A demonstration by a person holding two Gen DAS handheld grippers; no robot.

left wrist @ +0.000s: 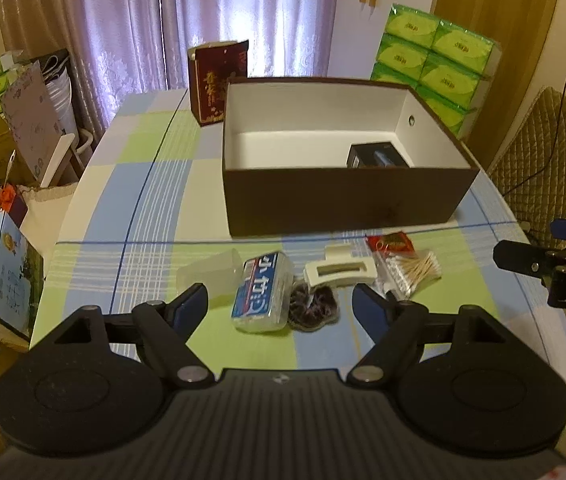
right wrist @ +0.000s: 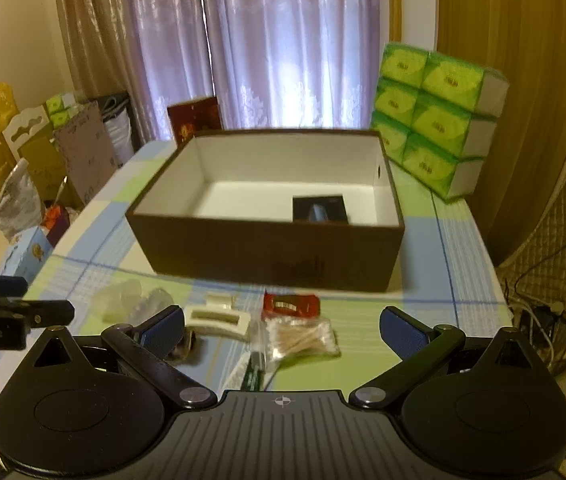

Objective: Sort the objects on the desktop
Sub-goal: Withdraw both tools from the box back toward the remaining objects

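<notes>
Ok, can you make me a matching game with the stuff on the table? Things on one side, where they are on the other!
Things:
1. small black box
2. white hair clip
3. green tissue packs
4. dark red carton

Places:
A. stacked behind the brown box's right end
B. inside the brown box
C. standing behind the brown box's left corner
D. on the tablecloth in front of the brown box

Pairs: 1-B, 2-D, 3-A, 4-C

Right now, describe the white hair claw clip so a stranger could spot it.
Find the brown box on the checked tablecloth. In the row of small items before it, the hair claw clip lies between the blue-labelled container and the cotton swabs: cream plastic with a slot.
</notes>
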